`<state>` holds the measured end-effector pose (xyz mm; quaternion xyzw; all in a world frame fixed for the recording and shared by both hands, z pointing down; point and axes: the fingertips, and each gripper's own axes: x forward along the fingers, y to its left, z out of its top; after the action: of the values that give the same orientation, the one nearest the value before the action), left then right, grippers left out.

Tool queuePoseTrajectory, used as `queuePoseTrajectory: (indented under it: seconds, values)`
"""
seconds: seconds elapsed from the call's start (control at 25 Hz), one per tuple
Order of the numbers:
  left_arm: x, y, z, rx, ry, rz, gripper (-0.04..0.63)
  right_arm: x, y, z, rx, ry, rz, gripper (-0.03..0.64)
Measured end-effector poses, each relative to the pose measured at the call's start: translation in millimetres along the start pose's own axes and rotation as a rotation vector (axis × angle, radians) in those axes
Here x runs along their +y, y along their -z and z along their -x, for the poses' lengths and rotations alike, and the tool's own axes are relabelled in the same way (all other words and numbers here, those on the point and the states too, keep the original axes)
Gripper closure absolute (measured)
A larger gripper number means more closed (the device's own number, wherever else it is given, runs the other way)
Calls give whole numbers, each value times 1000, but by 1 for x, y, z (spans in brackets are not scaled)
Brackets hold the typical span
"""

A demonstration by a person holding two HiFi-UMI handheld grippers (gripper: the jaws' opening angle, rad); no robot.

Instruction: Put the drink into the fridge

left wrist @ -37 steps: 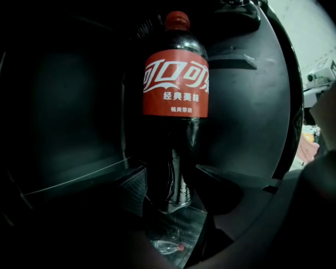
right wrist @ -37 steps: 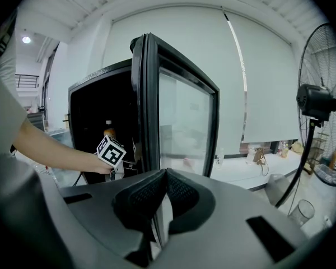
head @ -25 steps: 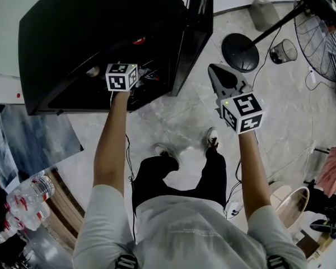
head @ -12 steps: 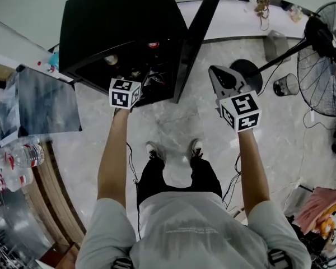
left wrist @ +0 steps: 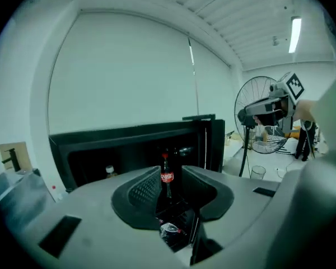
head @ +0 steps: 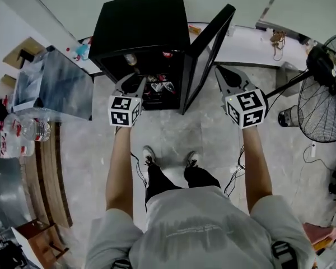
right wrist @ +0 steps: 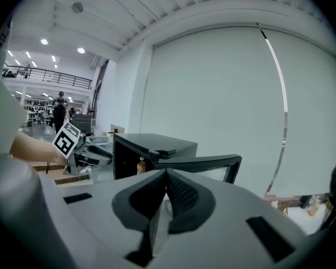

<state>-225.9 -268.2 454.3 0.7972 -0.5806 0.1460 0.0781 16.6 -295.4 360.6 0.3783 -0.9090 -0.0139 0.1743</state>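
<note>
Fridge: black boxy mini fridge (head: 140, 21), its door (head: 208, 49) swung open on the right.
Drink: dark cola bottle with red cap and label (left wrist: 166, 178), upright inside the fridge.
Left gripper (head: 133, 80): just before the fridge opening, jaws at a narrow gap and just been closing, nothing between them; the bottle shows beyond the gap.
Right gripper (head: 221, 70): before the fridge door's edge, jaws together, empty.
Fan: grey standing fan (head: 325, 100), well right of the fridge.

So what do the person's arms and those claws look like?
The left claw and right claw are grey plastic with dark ribbed pads and a white cube of black square markers. The left claw's jaws have just been closing on nothing. Short light-grey sleeves top bare arms.
</note>
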Motion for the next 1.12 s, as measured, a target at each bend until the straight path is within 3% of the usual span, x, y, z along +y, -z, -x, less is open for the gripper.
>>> queuePoseTrajectory:
  seconds: [0.24, 0.68, 1.12]
  values:
    - [-9, -43, 51, -48, -36, -37, 575, 9, -33, 20, -35, -5, 40, 615]
    - [7, -114, 124, -191, -44, -83, 581, 43, -96, 36, -132, 55, 115, 615]
    - [8, -143, 156, -243, -24, -135, 581, 83, -130, 31, -201, 32, 149, 617]
